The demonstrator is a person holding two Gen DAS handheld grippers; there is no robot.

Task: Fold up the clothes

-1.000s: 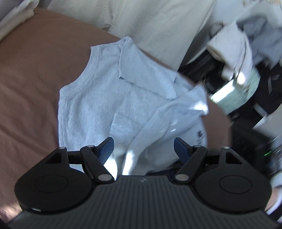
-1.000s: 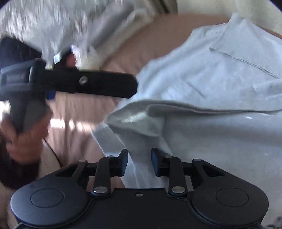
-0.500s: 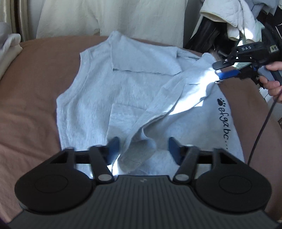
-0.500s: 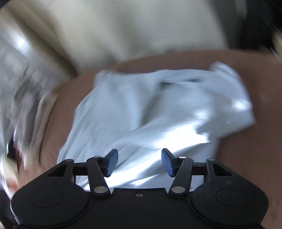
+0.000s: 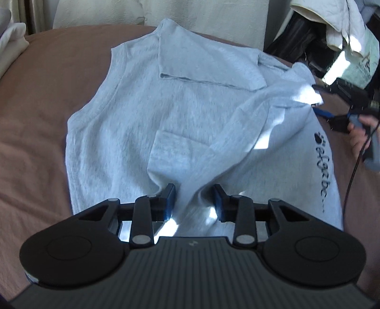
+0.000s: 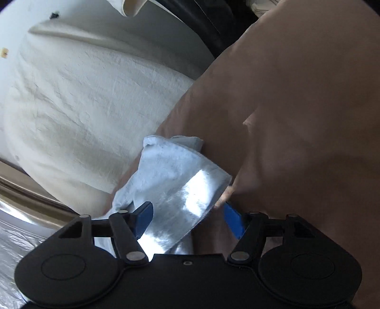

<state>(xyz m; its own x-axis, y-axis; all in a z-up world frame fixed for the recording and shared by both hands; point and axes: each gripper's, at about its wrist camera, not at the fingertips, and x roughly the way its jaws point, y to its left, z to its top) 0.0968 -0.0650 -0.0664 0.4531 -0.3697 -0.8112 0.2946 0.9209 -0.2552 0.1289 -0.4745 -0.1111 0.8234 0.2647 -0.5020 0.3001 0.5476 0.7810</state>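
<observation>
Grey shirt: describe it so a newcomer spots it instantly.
On the brown bed cover, in front of the cream cloth at the far edge, lies the grey shirt, partly folded. Only it carries black lettering along one side.

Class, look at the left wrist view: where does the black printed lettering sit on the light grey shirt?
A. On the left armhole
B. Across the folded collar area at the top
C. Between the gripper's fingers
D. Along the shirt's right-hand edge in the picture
D: the black lettering runs down the right-hand edge of the light grey shirt, below a small paw mark.
</observation>
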